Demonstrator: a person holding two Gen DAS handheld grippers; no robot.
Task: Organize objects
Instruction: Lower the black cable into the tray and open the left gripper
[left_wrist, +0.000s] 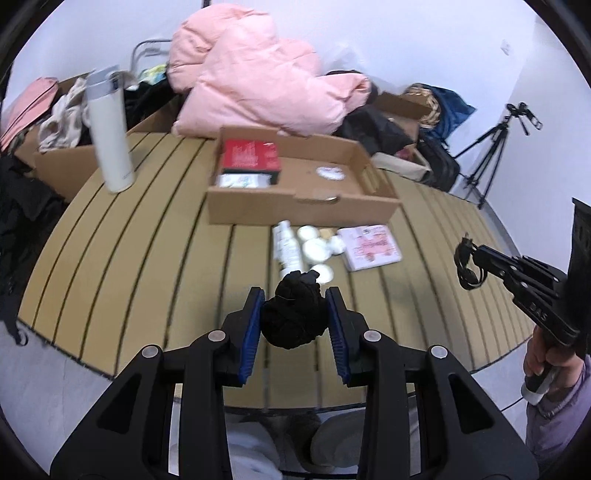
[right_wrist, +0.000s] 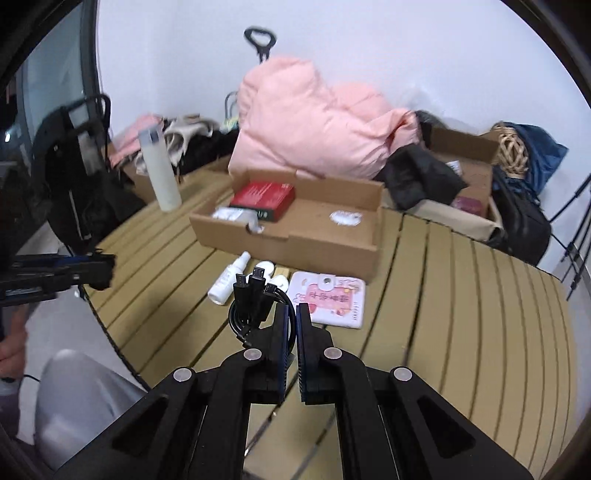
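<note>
1. the left gripper (left_wrist: 294, 310) has its blue ribbed jaws clamped on a black bundle of soft, crumpled fabric (left_wrist: 293, 314), lifted above the slatted tan surface (left_wrist: 147, 258).
2. the right gripper (right_wrist: 292, 317) has its jaws pressed nearly together on a coiled black cable (right_wrist: 255, 302), whose three glossy plug ends stick up at 11 o'clock from the jaws.
3. a shallow cardboard tray (left_wrist: 301, 210) sits at 12 o'clock on the surface; a flat red box (left_wrist: 250, 155) lies in its left part, with a white packet (left_wrist: 242, 181) in front of it.
4. just before the tray lie a slim white spray bottle (left_wrist: 286, 247), several round white pads (left_wrist: 314, 249) and a pink-printed flat pack (left_wrist: 373, 247).
5. a tall white cylindrical flask (left_wrist: 109, 133) stands at 10 o'clock.
6. a puffy pink quilted coat (left_wrist: 255, 77) is heaped behind the tray.
</note>
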